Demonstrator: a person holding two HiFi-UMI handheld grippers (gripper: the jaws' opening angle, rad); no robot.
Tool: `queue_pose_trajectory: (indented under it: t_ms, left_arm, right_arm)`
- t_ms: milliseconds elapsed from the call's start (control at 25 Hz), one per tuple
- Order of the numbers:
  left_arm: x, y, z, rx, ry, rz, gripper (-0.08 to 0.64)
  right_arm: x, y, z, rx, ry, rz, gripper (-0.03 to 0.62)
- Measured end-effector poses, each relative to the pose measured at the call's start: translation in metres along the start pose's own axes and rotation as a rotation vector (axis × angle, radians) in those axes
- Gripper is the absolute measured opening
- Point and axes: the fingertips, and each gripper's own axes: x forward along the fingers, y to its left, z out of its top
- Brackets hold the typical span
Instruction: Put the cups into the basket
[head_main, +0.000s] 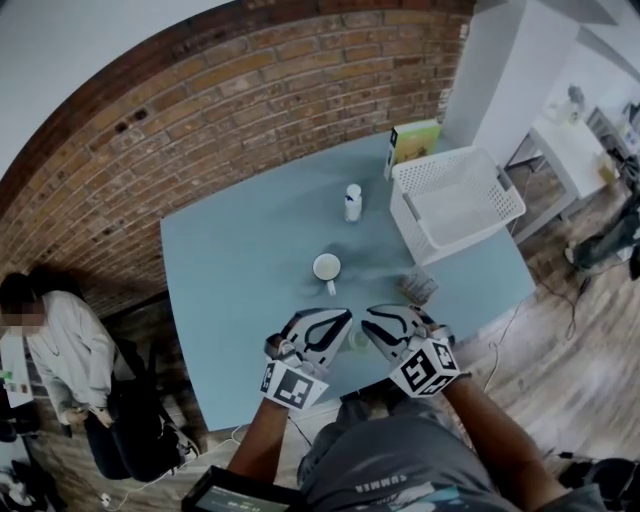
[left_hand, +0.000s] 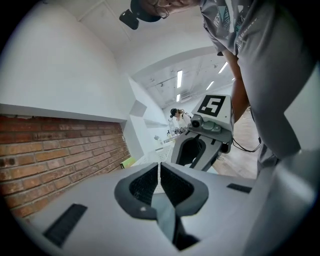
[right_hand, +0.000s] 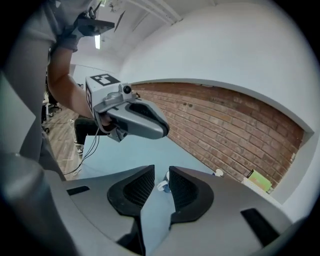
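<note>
While the basket (head_main: 411, 226) sits nearby, the cup (head_main: 327, 268) stands outside it.

Blue table (head_main: 240, 250): basket (head_main: 412, 225), mug (head_main: 327, 268), perhaps bottle (head_main: 352, 202).

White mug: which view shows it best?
Head view: the whole white mug stands unobstructed on the blue table. Right gripper view shows only a sliver between its jaws; left gripper view shows none.

- an open office or lab workroom
- bare brick wall (head_main: 250, 110) and wood floor (head_main: 560, 370) around a blue table (head_main: 240, 270)
- white desk (head_main: 570, 150) off the table's right edge, ceiling strip lights (left_hand: 179, 79), loose cables (head_main: 575, 310), a seated person (head_main: 65, 350) by the wall
</note>
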Motion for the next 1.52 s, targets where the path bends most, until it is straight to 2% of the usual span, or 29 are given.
queue_pose_trajectory:
  t_ms: [80, 440, 920, 1520]
  left_arm:
    - [0.000, 0.004, -0.003, -0.011, 0.003, 0.010, 0.029]
    - [-0.005, 0.016, -0.017, -0.025, 0.034, 0.026, 0.031]
    - [-0.013, 0.024, -0.032, -0.042, 0.072, 0.037, 0.031]
    - [-0.016, 0.027, -0.036, -0.050, 0.079, 0.040, 0.031]
  right_arm:
    - [0.011, 0.004, -0.012, 0.019, 0.030, 0.027, 0.081]
    - [0.050, 0.028, -0.073, 0.065, 0.167, 0.142, 0.083]
    - [0.077, 0.052, -0.122, 0.107, 0.279, 0.234, 0.083]
    - [0.087, 0.060, -0.158, 0.145, 0.425, 0.272, 0.080]
